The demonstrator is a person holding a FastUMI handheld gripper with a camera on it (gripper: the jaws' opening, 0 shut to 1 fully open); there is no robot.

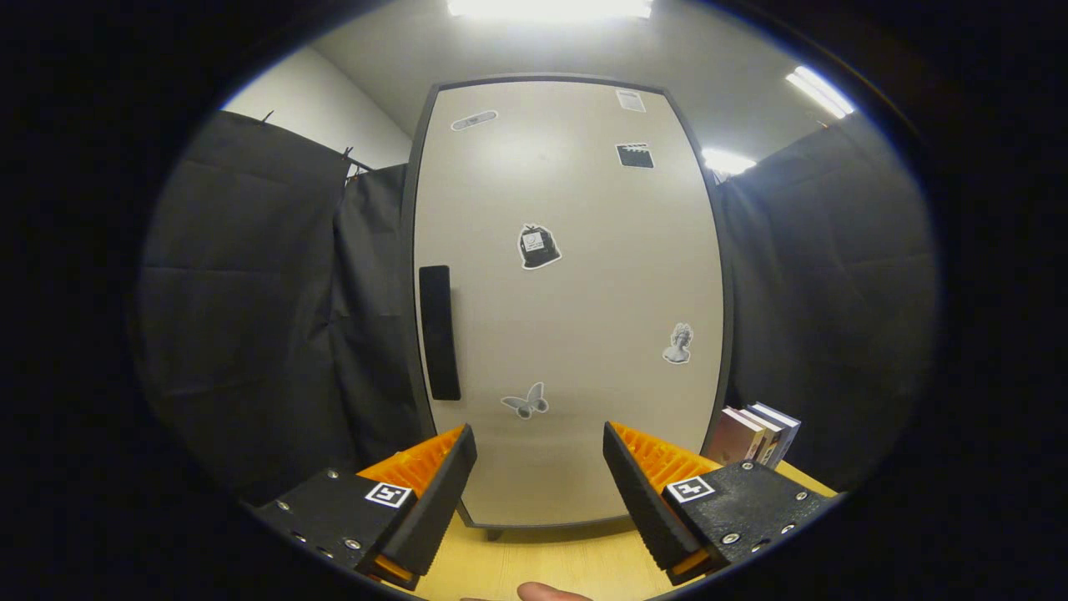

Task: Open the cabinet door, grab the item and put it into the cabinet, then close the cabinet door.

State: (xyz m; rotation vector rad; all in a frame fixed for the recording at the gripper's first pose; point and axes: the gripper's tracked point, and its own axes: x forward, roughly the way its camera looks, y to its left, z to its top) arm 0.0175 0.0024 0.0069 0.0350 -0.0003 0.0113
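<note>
Beyond the spread fingers of the gripper (540,476), which hold nothing, stands the closed cabinet door (576,275), smooth and pale with a dark vertical handle (439,332). Stickers dot it, their print too small to read. Books (759,434) lean beside it on the wooden table (542,563).

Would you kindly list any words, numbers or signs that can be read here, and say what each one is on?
None can be read.
Stickers on the closed cabinet door: any print is too small to tell.
Books beside the cabinet: spines too blurred.
Square markers on the open claw: patterns, no words.
</note>
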